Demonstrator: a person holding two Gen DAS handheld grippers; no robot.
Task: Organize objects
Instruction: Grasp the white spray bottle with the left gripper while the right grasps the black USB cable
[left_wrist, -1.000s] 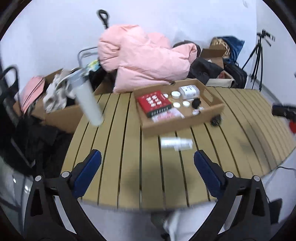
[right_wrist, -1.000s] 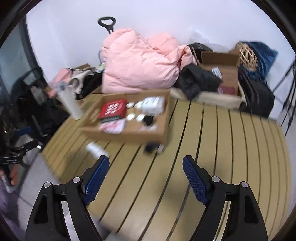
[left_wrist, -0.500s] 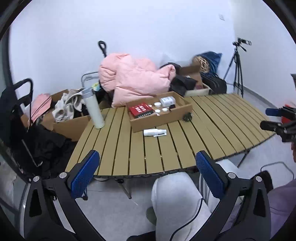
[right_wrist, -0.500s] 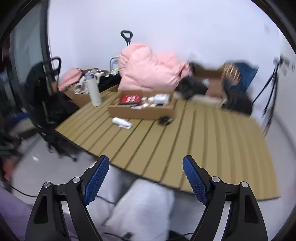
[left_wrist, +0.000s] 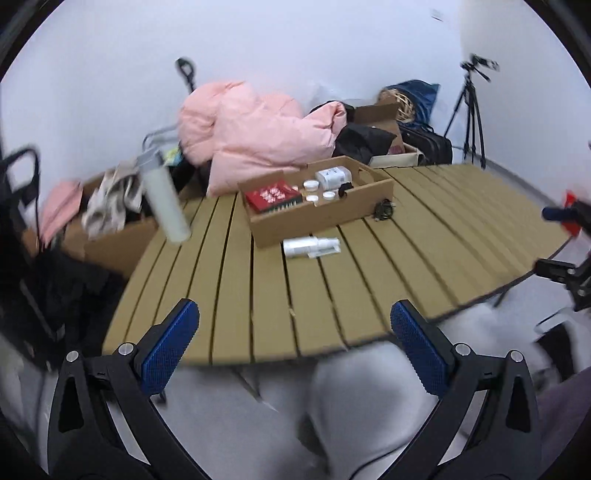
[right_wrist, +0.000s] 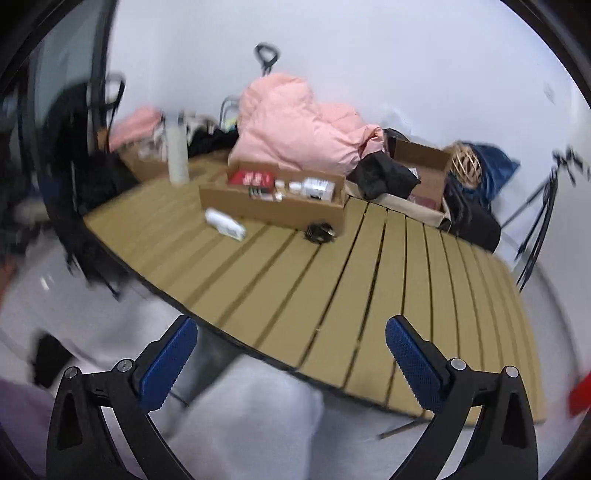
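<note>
On the slatted tan table I see a shallow cardboard tray holding a red box, a white box and a few small white jar lids. Just in front of the tray lies a white tube on its side, and beside the tray's right corner sits a small dark object, possibly a coiled cable, though blur hides the detail. A tall white bottle stands near the table's far left edge. Behind the tray a pink puffer jacket is heaped.

My left gripper hangs over the near table edge, jaws spread wide with nothing between them. My right gripper is also short of the table, its jaws opening and empty. Grey-trousered legs show beneath both.
</note>
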